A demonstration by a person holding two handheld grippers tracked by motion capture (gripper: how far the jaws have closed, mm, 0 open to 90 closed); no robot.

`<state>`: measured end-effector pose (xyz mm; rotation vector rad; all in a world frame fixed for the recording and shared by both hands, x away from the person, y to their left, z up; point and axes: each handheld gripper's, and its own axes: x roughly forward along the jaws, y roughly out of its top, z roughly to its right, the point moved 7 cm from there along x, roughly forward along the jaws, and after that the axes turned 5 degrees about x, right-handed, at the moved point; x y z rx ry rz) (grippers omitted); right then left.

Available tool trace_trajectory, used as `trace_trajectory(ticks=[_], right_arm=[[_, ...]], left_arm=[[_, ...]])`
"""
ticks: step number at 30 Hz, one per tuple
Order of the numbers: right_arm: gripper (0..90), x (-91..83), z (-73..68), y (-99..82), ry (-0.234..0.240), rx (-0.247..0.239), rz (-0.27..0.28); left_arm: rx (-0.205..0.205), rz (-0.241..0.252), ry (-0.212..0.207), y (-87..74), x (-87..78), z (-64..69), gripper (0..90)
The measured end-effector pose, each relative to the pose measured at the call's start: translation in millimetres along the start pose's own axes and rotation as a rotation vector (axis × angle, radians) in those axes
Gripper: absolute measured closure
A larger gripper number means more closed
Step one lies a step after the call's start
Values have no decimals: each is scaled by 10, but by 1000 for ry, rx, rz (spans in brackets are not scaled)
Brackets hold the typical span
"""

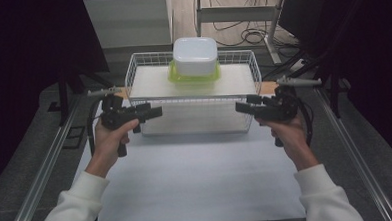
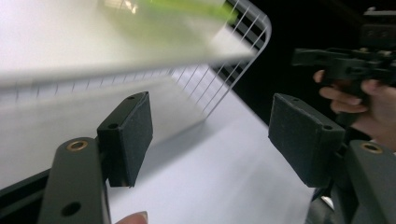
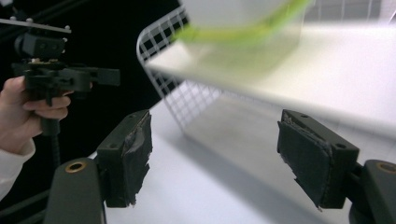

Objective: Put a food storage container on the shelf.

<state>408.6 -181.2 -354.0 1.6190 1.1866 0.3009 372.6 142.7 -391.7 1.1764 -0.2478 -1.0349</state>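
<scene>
wire basket (image 1: 141, 77) white mesh, at 12 o'clock on the table (image 1: 197, 180) | white tub (image 1: 195, 54) with lime-green rim sits on its white top | left gripper (image 1: 156, 111) jaws wide, empty | right gripper (image 1: 240, 107) jaws wide, empty

White wire basket (image 1: 141, 68) — upside down, mid-table

Left hand-held gripper (image 1: 156, 111) jaws wide apart, right hand-held gripper (image 1: 240, 107) likewise, tips facing inward
</scene>
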Motion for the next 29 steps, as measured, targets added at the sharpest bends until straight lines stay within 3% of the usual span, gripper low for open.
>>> trace_trajectory(ticks=[3,4,5,6,7,8,9,10,12,14,15,17,23,29], right_arm=[[264,-62,56,-314,-7,2,-9],[264,-62,56,-314,-7,2,-9],[264,-79,93,-420,-16,5,-17],[260,-96,170,-638,-35,15,-43],[260,-101,208,-744,-46,15,-62],[260,-107,243,-842,-57,22,-75],[260,-107,243,-842,-57,22,-75],[260,-111,279,-933,-63,32,-90],[261,-107,374,-1173,-87,60,-128],[260,-94,398,-1251,-93,68,-145],[255,-80,421,-1333,-106,61,-182],[251,-66,434,-1388,-134,40,-206],[251,-51,397,-1399,-135,26,-192],[220,-79,451,-1416,-159,19,-157]], left_arm=[[7,-34,18,-333,-9,-26,298],[7,-34,18,-333,-9,-26,297],[9,-53,24,-478,-7,-27,297],[7,-88,19,-682,3,-22,297],[7,-88,19,-682,3,-22,295],[7,-120,28,-895,5,-38,296],[7,-120,28,-895,5,-38,297],[-9,-148,20,-1019,20,-52,297],[-8,-198,64,-1206,44,-143,295],[-17,-207,64,-1248,48,-165,296],[-20,-209,65,-1261,48,-171,296],[-9,-211,75,-1273,60,-168,297],[9,-227,89,-1313,101,-161,291],[21,-239,137,-1355,126,-279,267]])
